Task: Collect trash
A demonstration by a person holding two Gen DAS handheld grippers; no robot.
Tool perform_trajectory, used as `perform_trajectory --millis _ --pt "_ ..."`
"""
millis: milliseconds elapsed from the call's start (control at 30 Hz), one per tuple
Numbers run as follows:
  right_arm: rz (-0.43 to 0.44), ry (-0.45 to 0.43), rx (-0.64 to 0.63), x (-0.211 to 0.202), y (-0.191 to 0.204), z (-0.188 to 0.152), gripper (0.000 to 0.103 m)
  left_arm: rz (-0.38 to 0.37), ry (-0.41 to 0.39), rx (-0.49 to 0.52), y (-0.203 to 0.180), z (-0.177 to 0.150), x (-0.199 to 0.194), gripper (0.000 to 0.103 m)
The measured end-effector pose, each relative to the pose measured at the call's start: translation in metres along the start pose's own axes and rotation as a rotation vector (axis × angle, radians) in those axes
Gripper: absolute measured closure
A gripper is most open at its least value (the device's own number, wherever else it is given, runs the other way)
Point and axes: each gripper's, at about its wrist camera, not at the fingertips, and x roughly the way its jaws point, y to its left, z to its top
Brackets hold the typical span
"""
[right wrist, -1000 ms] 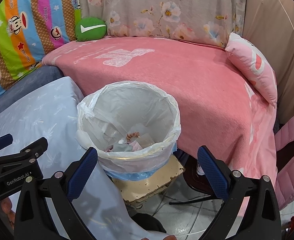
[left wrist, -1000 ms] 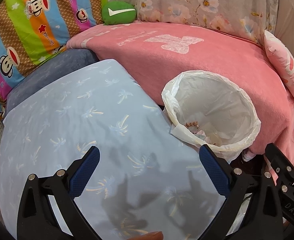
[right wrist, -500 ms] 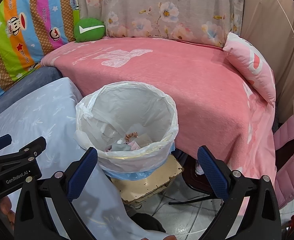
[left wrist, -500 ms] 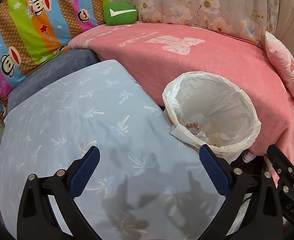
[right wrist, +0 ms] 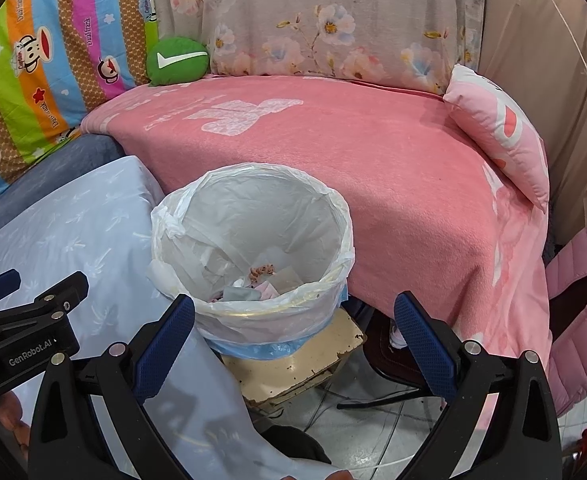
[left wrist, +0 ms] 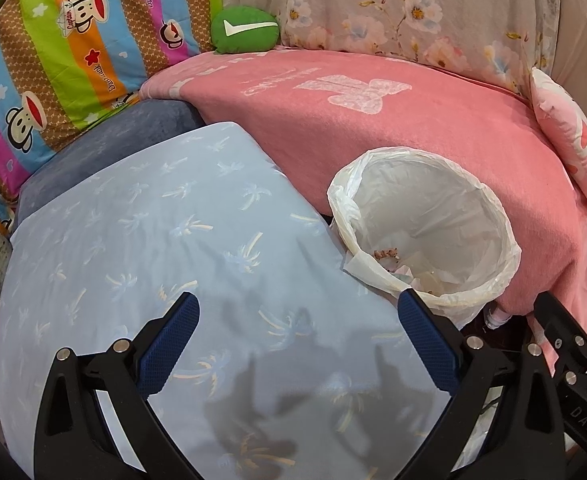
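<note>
Blue-padded claws (left wrist: 298, 344) (right wrist: 293, 334) agape, empty

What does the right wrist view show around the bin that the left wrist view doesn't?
Only the right wrist view shows the chipped beige board under the bin, the blue liner layer and the tiled floor. Only the left wrist view shows the full light blue palm-print cushion. Both show the white-bagged round trash bin with scraps inside, the pink blanket and open grippers.

**Both grippers spread wide, holding nothing**

The left gripper (left wrist: 298, 342) has its blue-padded fingers (left wrist: 169, 344) far apart and empty. The right gripper (right wrist: 293, 342) is likewise wide open and empty, with the left one just beside it on its left.
</note>
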Motion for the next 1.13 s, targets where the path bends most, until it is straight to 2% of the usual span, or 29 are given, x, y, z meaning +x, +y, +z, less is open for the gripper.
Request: perform_trajectory --millis 1133 --pt "0.001 0.004 0.003 0.0002 -0.002 -0.0008 0.006 -0.022 0.006 0.005 -0.0008 -0.0024 0.0012 0.008"
